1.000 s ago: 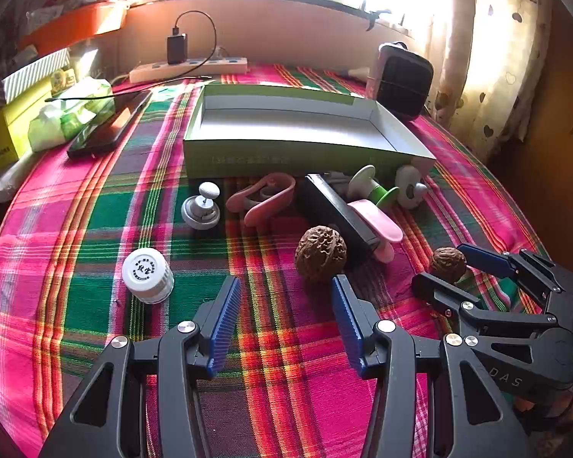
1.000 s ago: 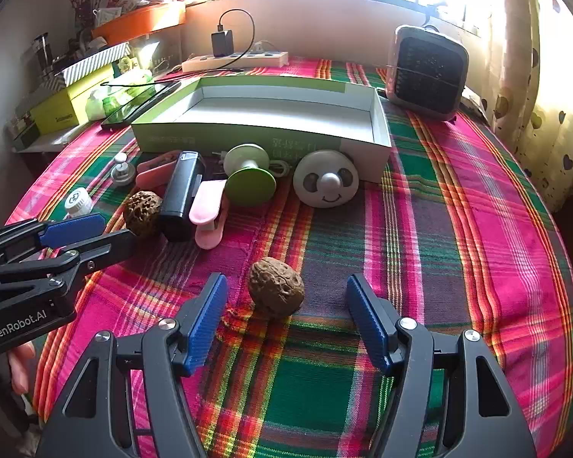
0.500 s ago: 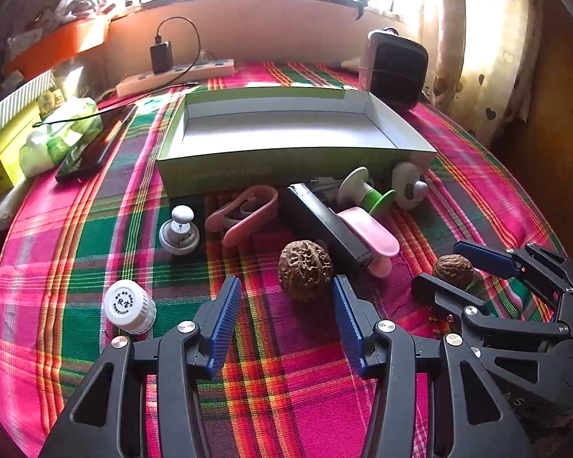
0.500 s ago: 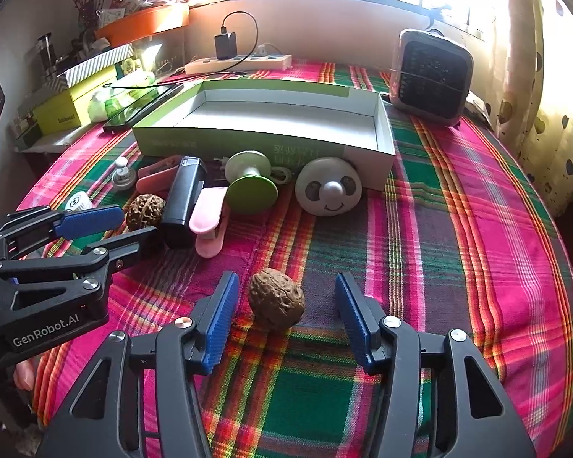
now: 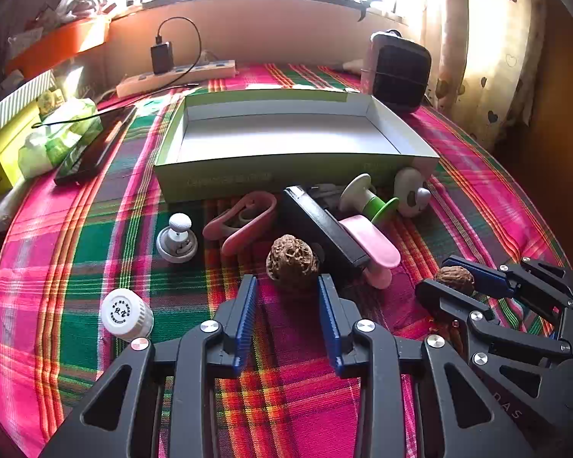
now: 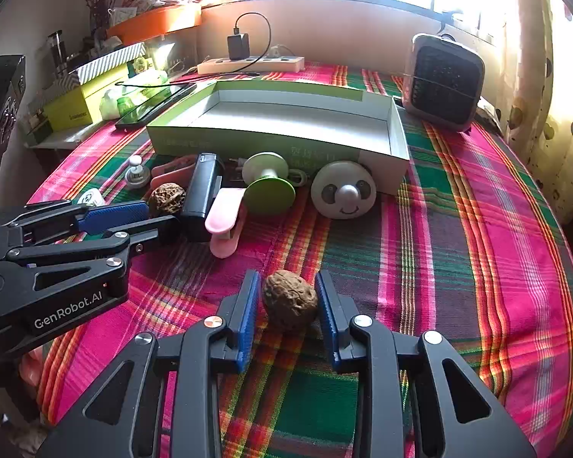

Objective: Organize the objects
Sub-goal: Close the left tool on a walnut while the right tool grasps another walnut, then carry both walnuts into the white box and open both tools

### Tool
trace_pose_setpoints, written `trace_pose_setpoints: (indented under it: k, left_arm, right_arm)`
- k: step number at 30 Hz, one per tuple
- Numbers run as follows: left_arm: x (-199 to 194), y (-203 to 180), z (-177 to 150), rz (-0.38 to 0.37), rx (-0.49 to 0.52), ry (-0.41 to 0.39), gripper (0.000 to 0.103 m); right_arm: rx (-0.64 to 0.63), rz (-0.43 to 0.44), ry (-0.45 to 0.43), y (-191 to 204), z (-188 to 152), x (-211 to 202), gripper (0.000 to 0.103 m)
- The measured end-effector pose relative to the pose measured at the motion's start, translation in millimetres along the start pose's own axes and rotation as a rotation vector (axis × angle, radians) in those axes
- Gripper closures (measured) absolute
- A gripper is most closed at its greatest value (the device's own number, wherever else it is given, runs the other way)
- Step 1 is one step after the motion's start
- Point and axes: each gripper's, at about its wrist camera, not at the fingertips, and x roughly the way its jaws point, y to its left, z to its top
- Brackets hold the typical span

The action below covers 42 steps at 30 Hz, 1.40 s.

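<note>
Two brown walnuts lie on the plaid cloth. The first walnut (image 5: 292, 263) sits between the fingertips of my left gripper (image 5: 286, 297), whose jaws are closing; a thin gap still shows at the left pad (image 5: 246, 305). The second walnut (image 6: 289, 299) is held by my right gripper (image 6: 287, 284), whose jaws are still closing, with both blue pads against its sides. In the right wrist view the left gripper (image 6: 160, 212) reaches in from the left around its walnut (image 6: 167, 199). The left wrist view shows the right gripper (image 5: 445, 278) gripping its walnut (image 5: 454, 278).
An empty green-and-white box (image 5: 286, 175) stands behind a row of items: a black bar (image 5: 324, 225), pink clips (image 5: 370, 248), a green spool (image 5: 366, 198), a panda-face fan (image 6: 343, 194), a white knob (image 5: 177, 236) and a white cap (image 5: 124, 313). A phone (image 5: 95, 145) lies left, a heater (image 5: 401, 72) back right.
Both grippers have narrowed from wide open. The left one has crept forward until its walnut sits at its fingertips. The right one's pads have come in onto its walnut.
</note>
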Motion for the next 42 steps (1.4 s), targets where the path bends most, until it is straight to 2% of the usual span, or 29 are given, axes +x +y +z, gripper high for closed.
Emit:
trace_pose_setpoints:
  k: [6, 13, 14, 16, 17, 18, 26, 38, 40, 41, 42]
  left_arm:
    - [-2, -1, 1, -0.005, 0.006, -0.013, 0.092]
    - [-2, 2, 1, -0.031, -0.004, -0.008, 0.092]
    - [-3, 2, 0, -0.047, -0.003, -0.006, 0.09]
    - [-4, 1, 1, -0.059, 0.005, -0.014, 0.077]
    - [-5, 1, 1, -0.053, 0.014, -0.017, 0.067]
    - [-5, 1, 1, -0.046, 0.018, -0.021, 0.065]
    - [6, 5, 11, -0.014, 0.02, -0.015, 0.065]
    - [14, 4, 21, -0.004, 0.024, -0.011, 0.065]
    - [15, 4, 20, -0.005, 0.026, -0.008, 0.07]
    - [15, 4, 20, -0.004, 0.026, -0.007, 0.075]
    - [15, 3, 20, -0.001, 0.028, -0.007, 0.076]
  right_arm:
    - [0.005, 0.006, 0.001, -1, -1, 0, 0.075]
    - [0.011, 0.007, 0.0, -2, -1, -1, 0.075]
    - [0.012, 0.008, 0.0, -2, -1, -1, 0.075]
    - [0.015, 0.007, -0.001, -3, -2, -1, 0.075]
    - [0.015, 0.008, 0.0, -3, -2, -1, 0.074]
    - [0.016, 0.007, 0.0, -3, -1, -1, 0.074]
    - [0.022, 0.004, 0.0, -7, -1, -1, 0.074]
    - [0.026, 0.0, 0.003, -10, 0, -1, 0.074]
    - [0.026, 0.001, 0.003, -10, 0, 0, 0.074]
    - [0.025, 0.001, 0.003, -10, 0, 0, 0.075]
    - [0.026, 0.001, 0.003, -10, 0, -1, 0.074]
